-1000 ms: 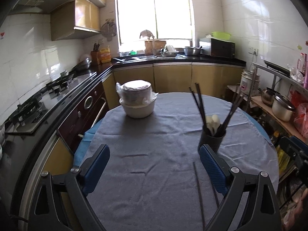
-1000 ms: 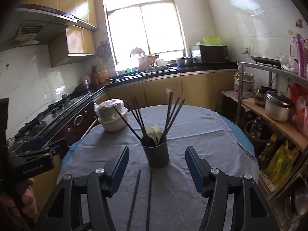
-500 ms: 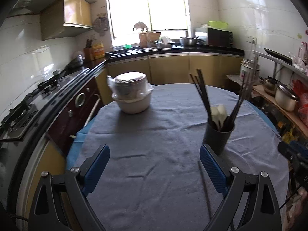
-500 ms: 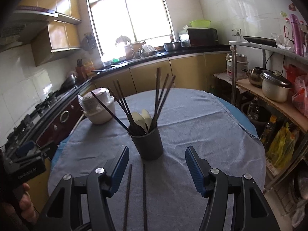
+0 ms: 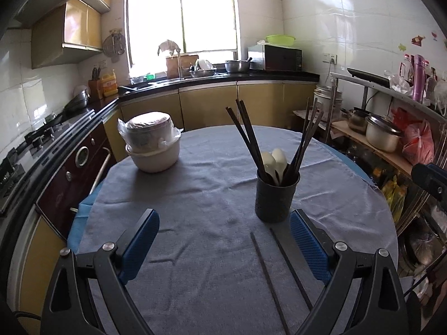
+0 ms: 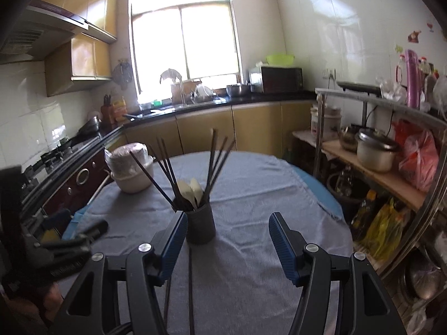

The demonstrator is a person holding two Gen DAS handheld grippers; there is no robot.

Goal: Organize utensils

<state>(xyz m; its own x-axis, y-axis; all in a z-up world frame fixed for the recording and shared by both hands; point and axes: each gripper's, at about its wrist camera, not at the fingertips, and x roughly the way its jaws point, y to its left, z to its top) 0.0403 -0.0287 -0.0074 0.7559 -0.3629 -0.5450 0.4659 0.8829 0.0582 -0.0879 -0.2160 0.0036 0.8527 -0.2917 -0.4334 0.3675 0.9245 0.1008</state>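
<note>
My left gripper [image 5: 223, 240] hangs over the round table [image 5: 195, 195], jaws wide apart, nothing between the ribbed blue pads [image 5: 307, 247]. Table is covered in a grey-blue towel-like cloth [image 5: 178, 293], slightly wrinkled, with a brighter blue layer peeking out at the edge.

Dark cylindrical utensil holder [image 5: 277, 196] stands upright on the cloth just ahead of the left gripper's right finger. It looks like matte plastic with small perforations. Inside it: several long thin dark chopsticks [image 5: 245, 131] fanning out left and right, plus two glossy white spoons [image 5: 275, 160], bowls up. Two more loose chopsticks [image 5: 268, 273] lie flat on the cloth in front of the holder, roughly parallel, running toward the camera, near the right pad.

My right gripper [image 6: 226, 240] is also open, empty gap between its pads. In its view the utensil holder [image 6: 199, 226] sits just beside the left pad, not between the jaws; touching or not, can't tell. One loose chopstick [image 6: 190, 287] lies in the gap close to that pad; the second is partly hidden under the finger.

Far left on the table: white round pot [image 5: 152, 150] with plastic-wrapped rounded container stacked on top.
</note>
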